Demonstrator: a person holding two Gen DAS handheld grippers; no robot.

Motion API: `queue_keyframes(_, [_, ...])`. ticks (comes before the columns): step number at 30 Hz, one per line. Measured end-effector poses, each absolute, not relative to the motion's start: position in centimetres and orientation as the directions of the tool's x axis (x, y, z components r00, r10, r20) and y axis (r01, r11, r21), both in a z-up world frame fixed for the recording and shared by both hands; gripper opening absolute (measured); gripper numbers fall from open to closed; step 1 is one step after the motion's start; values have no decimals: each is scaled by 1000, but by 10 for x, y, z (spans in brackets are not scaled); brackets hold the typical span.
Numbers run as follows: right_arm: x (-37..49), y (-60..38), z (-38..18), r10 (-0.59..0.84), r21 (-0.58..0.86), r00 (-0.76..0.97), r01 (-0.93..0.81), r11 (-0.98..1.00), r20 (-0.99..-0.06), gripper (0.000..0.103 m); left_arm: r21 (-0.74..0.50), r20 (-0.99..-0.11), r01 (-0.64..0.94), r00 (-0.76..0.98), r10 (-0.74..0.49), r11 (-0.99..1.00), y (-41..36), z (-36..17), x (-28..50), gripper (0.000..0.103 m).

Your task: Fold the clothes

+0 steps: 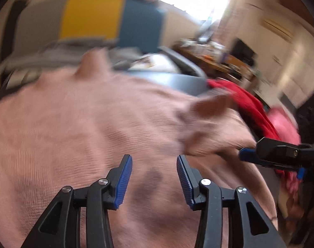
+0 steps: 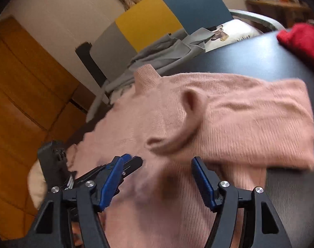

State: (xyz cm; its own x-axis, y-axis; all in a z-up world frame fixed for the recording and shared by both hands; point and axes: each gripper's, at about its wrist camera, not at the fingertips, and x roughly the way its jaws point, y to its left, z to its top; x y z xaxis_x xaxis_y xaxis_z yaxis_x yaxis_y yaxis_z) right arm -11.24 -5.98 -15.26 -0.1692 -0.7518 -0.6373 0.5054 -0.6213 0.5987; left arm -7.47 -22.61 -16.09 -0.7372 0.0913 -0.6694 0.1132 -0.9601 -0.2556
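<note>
Pink sweater (image 2: 229, 111) lies beneath both open hand-held grippers

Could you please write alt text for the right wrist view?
A pink sweater, partly folded, lies on a dark table, with the open right gripper over its near part. A red garment lies far right.

No text, label, brand or number can be read in either view — the frames are blurred — and nothing shows legible print.
</note>
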Motion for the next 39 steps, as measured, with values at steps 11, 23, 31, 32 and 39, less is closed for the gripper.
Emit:
queue_keyframes(11, [-66,-34,-173,-759,590,-183,525,-613,-625,78,-595,-648,189,-688,327,-781,-261,-181,-118,53])
queue_keyframes(23, [-31,-75,-180,-661,268,-296,744,-612,-690,101,-807,-573,399,-709,412,-436,-279,-206,-135,52])
queue_keyframes(31, [-15,-89,-184,-559,89,-370,772,-629,-742,103,-737,-655,424,-641,400,-526,-263,-194,-163,9])
queue_keyframes(32, [-15,-88,-184,-559,88,-370,773,-628,-742,103,-743,-640,394,-655,402,-541,-262,-184,-165,9])
queue_keyframes(39, [-22,-84,-180,-586,134,-351,768,-626,-730,103,-754,-534,177,-725,435,-632,-254,-91,-188,9])
